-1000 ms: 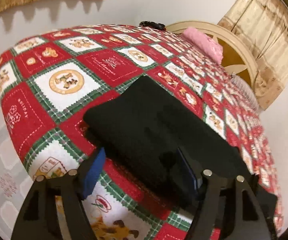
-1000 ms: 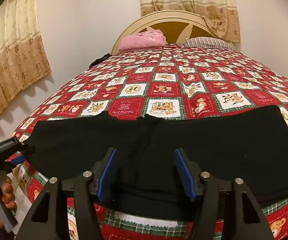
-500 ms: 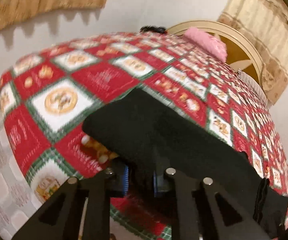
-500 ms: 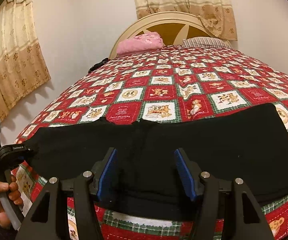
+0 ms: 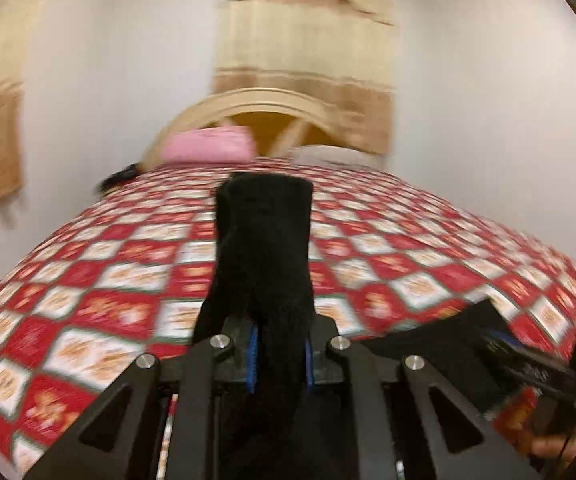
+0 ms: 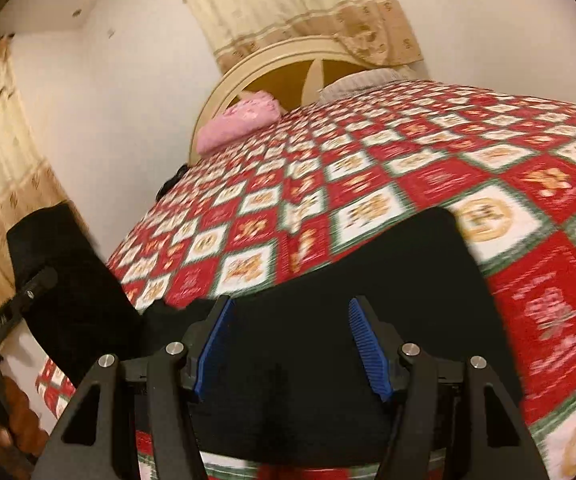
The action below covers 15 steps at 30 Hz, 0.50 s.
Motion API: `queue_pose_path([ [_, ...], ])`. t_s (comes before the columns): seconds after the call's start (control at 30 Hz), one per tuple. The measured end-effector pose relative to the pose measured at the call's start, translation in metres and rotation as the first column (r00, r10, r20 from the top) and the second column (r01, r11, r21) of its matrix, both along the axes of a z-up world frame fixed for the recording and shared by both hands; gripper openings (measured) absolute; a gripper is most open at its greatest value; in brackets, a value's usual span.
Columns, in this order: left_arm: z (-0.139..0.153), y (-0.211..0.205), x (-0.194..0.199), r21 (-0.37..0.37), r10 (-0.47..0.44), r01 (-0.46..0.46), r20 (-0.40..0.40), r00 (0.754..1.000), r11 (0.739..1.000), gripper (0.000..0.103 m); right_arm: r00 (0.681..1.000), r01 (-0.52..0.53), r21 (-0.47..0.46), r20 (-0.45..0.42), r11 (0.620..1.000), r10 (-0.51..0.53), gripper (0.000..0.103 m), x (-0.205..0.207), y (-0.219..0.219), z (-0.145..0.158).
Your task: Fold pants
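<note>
Pants [image 6: 368,320], black, lie on the quilt [image 6: 428,184]. Left gripper [image 5: 278,354] is clamped on one lifted end. Right gripper [image 6: 292,344] hangs wide open above the flat part, holding nothing.

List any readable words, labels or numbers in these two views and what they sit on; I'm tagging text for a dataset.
None can be read for sure.
Red squares of the bedspread: pale lettering, blurred by motion.
White print on the left gripper body, seen at the left edge of the right wrist view: too smeared to read.
Print on the right gripper body in the left wrist view: too blurred.
Black pants: no label visible.
</note>
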<state>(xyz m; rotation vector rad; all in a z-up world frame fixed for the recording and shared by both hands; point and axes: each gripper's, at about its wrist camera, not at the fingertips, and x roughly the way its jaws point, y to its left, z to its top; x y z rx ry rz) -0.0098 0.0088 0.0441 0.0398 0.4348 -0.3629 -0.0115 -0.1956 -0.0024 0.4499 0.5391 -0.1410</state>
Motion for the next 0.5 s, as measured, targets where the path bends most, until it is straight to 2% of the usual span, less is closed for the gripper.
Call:
queue_pose_path([
  [0.13, -0.022, -0.058, -0.002, 0.03, -0.172, 0.173, -0.047, 0.984, 0.984, 0.017, 0.998, 0.052, 0.03, 0.019, 0.998, -0.053, 0.061, -0.014, -0.025, 0.0],
  [0.2, -0.035, -0.083, -0.008, 0.064, -0.221, 0.226, -0.065, 0.973, 0.972, 0.017, 0.997, 0.068, 0.056, 0.022, 0.996, -0.07, 0.061, -0.019, -0.036, -0.002],
  [0.3, -0.063, -0.11, -0.014, 0.17, -0.257, 0.269, -0.091, 0.962, 0.948, 0.017, 0.998, 0.039, 0.117, 0.035, 0.992, -0.044, 0.061, -0.021, -0.044, -0.006],
  [0.4, -0.087, -0.122, -0.012, 0.262, -0.27, 0.308, -0.17, 0.948, 0.915, 0.021, 0.998, -0.017, 0.179, 0.061, 0.984, 0.006, 0.061, -0.019, -0.047, -0.007],
  [0.47, -0.087, -0.118, -0.015, 0.271, -0.279, 0.316, -0.167, 0.946, 0.909, 0.023, 0.997, -0.04, 0.193, 0.071, 0.98, 0.027, 0.061, -0.015, -0.047, -0.005],
  [0.5, -0.082, -0.114, -0.016, 0.259, -0.293, 0.332, -0.179, 0.939, 0.907, 0.03, 0.996, -0.054, 0.201, 0.076, 0.978, 0.039, 0.061, -0.013, -0.047, -0.004],
])
